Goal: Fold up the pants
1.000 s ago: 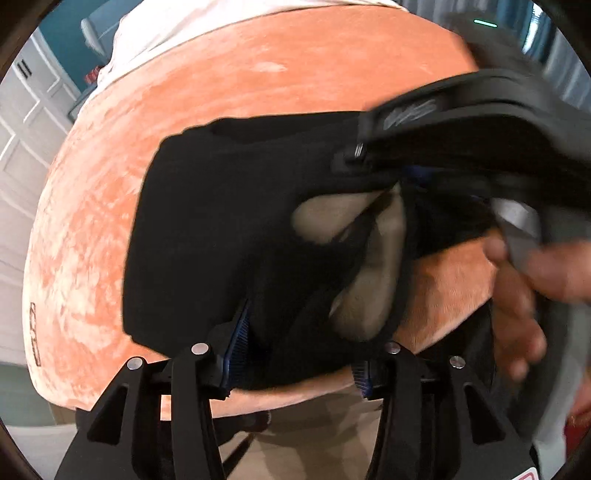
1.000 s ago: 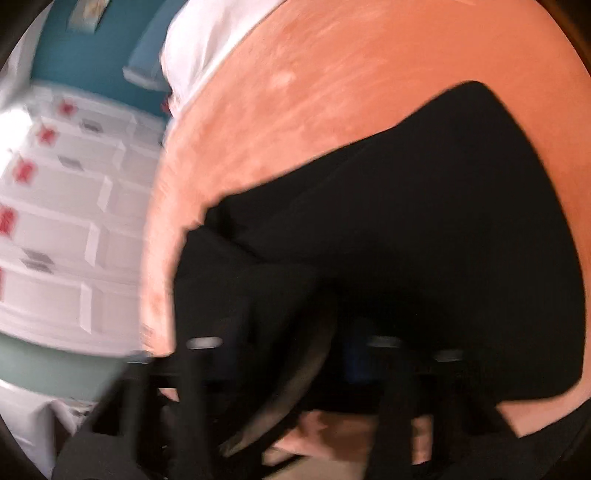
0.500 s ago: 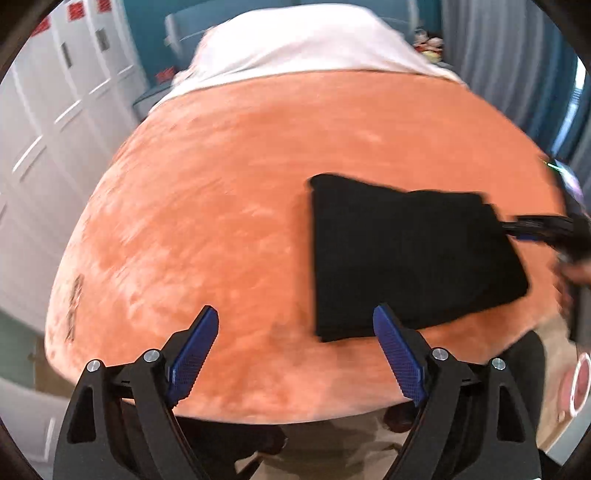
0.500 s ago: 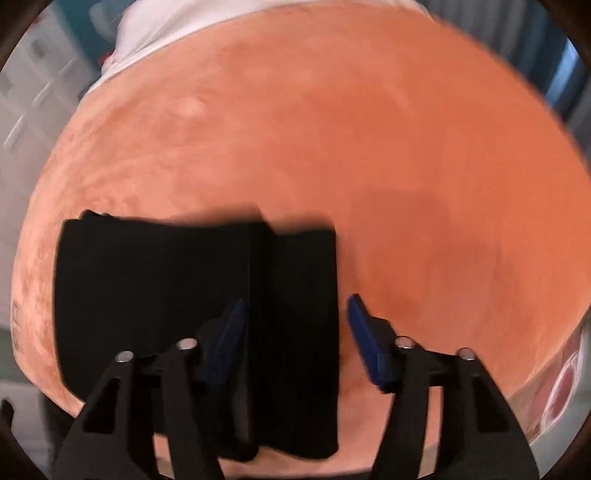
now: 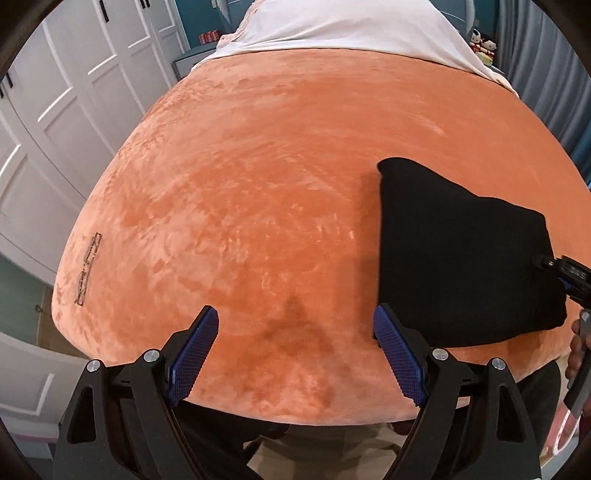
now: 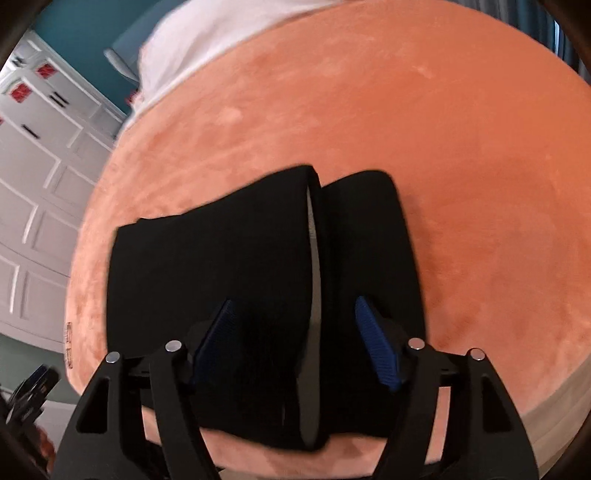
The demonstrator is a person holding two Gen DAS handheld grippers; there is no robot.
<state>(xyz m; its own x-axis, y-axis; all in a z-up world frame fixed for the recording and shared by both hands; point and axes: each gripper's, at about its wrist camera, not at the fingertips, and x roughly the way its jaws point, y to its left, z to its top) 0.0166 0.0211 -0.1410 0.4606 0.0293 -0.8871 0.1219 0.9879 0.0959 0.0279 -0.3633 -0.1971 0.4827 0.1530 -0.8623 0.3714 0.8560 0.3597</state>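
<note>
The black pants lie folded into a compact rectangle on the orange bedspread, near the bed's near right edge. My left gripper is open and empty, hovering over bare bedspread to the left of the pants. In the right wrist view the folded pants fill the middle, with a pale lining strip showing at a fold seam. My right gripper is open just above the near part of the pants, its jaws straddling the fabric without gripping it. The right gripper also shows in the left wrist view.
White bedding covers the far end of the bed. White wardrobe doors stand close on the left. Grey curtains hang on the right. A stitched label marks the bedspread's left edge.
A second ago both grippers held the pants bunched up close. They have since let go. The pants now lie folded flat, and both grippers have opened and pulled back, the left moving left.
</note>
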